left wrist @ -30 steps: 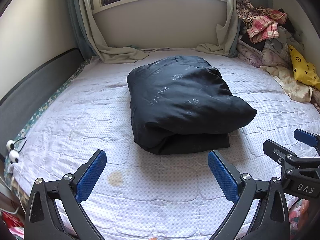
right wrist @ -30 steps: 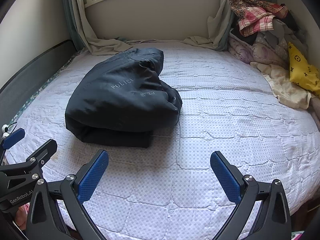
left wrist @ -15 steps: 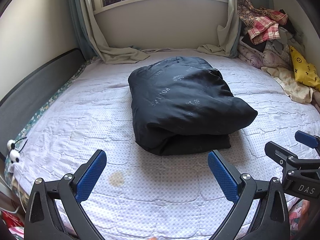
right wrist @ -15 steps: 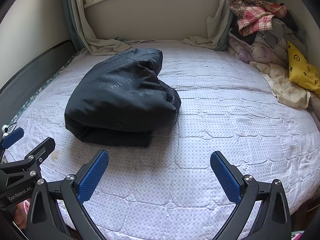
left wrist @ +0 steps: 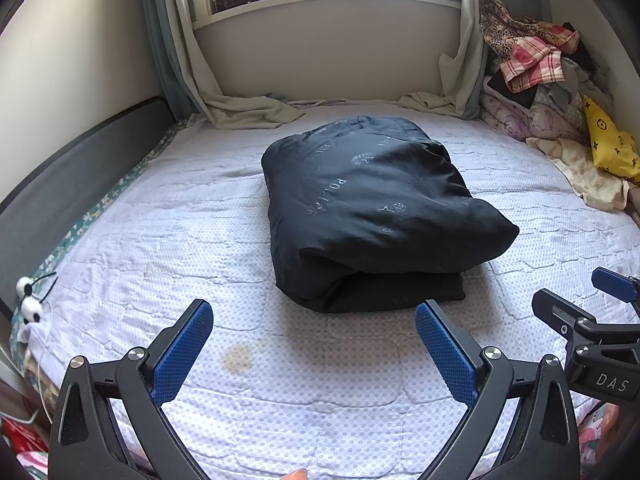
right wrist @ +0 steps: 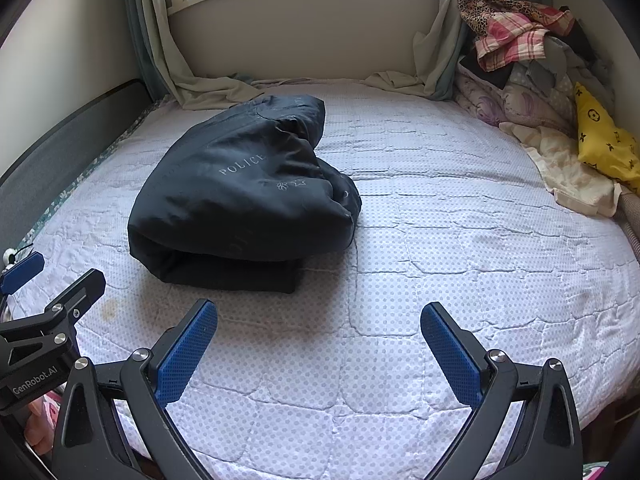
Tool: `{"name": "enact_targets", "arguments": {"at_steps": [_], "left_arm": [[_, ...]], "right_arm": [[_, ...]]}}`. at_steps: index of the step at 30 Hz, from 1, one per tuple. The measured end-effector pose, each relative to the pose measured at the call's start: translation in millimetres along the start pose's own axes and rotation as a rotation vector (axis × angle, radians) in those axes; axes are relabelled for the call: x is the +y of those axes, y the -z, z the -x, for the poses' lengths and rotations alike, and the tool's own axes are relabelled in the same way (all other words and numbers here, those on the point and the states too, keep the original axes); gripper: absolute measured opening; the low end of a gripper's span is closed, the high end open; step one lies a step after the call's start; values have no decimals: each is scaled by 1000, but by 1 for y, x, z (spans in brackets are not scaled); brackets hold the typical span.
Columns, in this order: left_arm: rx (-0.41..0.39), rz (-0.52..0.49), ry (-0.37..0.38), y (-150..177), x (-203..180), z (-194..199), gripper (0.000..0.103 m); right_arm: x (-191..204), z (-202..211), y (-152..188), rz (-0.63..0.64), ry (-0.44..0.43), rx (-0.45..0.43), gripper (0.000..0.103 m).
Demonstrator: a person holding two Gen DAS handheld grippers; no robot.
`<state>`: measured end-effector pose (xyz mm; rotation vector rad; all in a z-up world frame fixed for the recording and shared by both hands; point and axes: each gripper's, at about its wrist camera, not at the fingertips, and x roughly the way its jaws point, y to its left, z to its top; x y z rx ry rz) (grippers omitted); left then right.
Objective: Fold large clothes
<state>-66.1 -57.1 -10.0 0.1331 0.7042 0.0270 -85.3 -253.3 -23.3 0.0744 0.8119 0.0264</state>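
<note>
Since a second ago little has moved: both my grippers have drifted back a touch and the bundle sits slightly higher in each view, otherwise unchanged. The bed (left wrist: pixel 120 264), covered in a white dotted quilted sheet, fills both views. On it, nearer the grey side rail than the clothes pile (right wrist: pixel 520 60), lies the dark navy padded jacket (left wrist: pixel 372 208), printed "POLICE", already folded into a thick bundle with a puffy top layer overhanging a flatter one beneath. I judge it soft, bulky and springy, light for its size, with a slick shell that may slide; the doubled lower edge facing me looks the safest place to pinch. My left gripper (left wrist: pixel 314 344) hangs short of that edge, jaws spread wide, holding nothing. My right gripper (right wrist: pixel 318 346) hangs over bare sheet beside the bundle, jaws equally wide and empty.
</note>
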Motion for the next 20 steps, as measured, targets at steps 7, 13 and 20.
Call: {"name": "enact_targets", "arguments": {"at_steps": [7, 13, 20], "left_arm": [[0, 10, 6, 0, 2, 0, 102], [2, 18, 11, 0, 2, 1, 102], [8, 24, 11, 1, 1, 1, 102]], "right_arm": [[1, -3, 2, 1, 1, 6, 101], [1, -4, 2, -1, 2, 8, 101], [1, -5, 3, -2, 1, 8, 101]]}}
